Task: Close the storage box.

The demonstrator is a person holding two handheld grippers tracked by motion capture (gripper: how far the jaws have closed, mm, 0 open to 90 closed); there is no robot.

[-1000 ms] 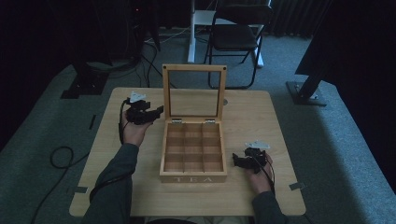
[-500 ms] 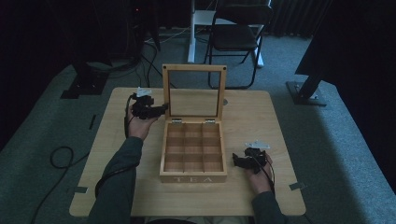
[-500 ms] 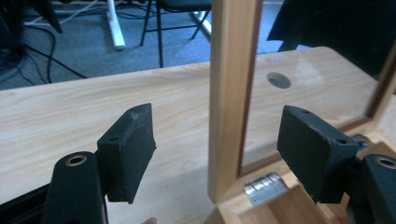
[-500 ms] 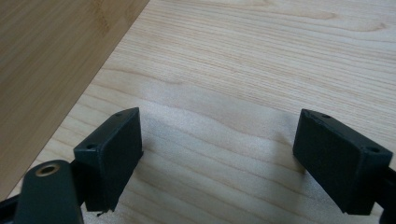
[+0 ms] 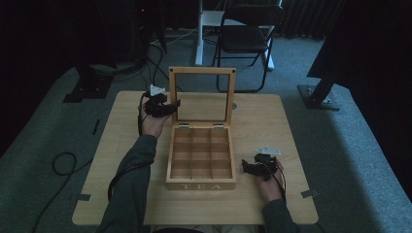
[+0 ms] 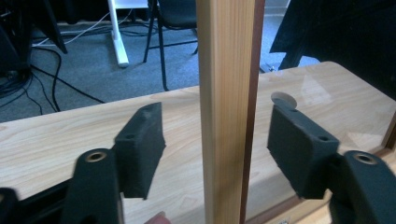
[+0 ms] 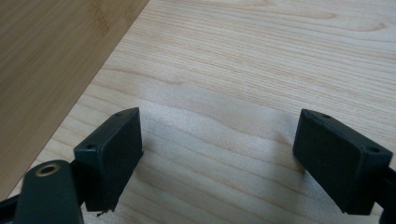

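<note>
A wooden tea box [image 5: 200, 184] with several empty compartments stands mid-table, its glass-paned lid [image 5: 201, 71] upright. My left gripper [image 5: 167, 106] is at the lid's left edge. In the left gripper view its jaws have just been closing and straddle the lid's wooden frame post [image 6: 224, 116]. My left gripper [image 6: 217, 140] is open, with a gap showing at the left pad [image 6: 140, 144] and the right pad close to the wood. My right gripper [image 5: 252, 167] rests on the table to the right of the box. There my right gripper [image 7: 217, 154] stands open over bare wood.
The light wooden table [image 5: 291, 126] has bare room on both sides of the box. Behind it on the carpet stand a black chair [image 5: 245, 39] and a white desk leg [image 5: 199, 34]. Cables [image 5: 63, 162] lie on the floor at left.
My left hand has moved up and right to the lid's left edge, and the jaws now sit around its frame. The right hand has stayed put.
</note>
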